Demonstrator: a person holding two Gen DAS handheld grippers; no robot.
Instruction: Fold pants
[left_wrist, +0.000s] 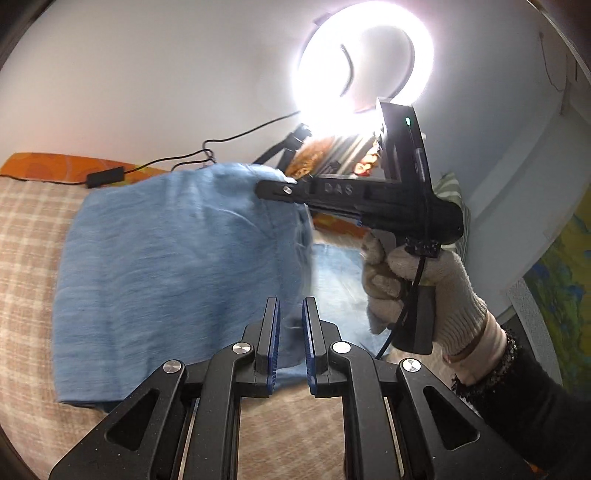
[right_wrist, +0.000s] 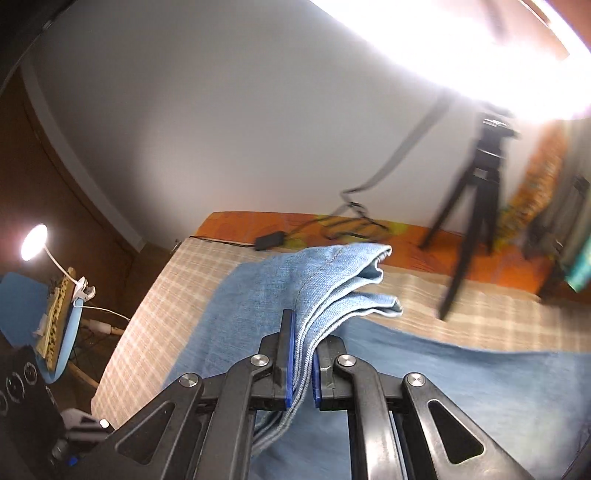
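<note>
A bed (right_wrist: 155, 302) with a beige checked cover meets a white wall (right_wrist: 240, 129) at its far side. A ring light (left_wrist: 364, 61) glares on a black tripod (right_wrist: 476, 214). A small lamp (right_wrist: 35, 242) glows far left.

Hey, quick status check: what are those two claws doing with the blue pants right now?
Right gripper clamped on the pants, lifting folded layers. Left gripper open, holding nothing. Tripod beyond on the bed; not blocking.

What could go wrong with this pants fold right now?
1. Only the right gripper clamps the pants, on a thick stack of layers; some could slip out and spoil the fold.
2. The left gripper is open and holds nothing, so the lifted cloth could sag or land crooked.
</note>
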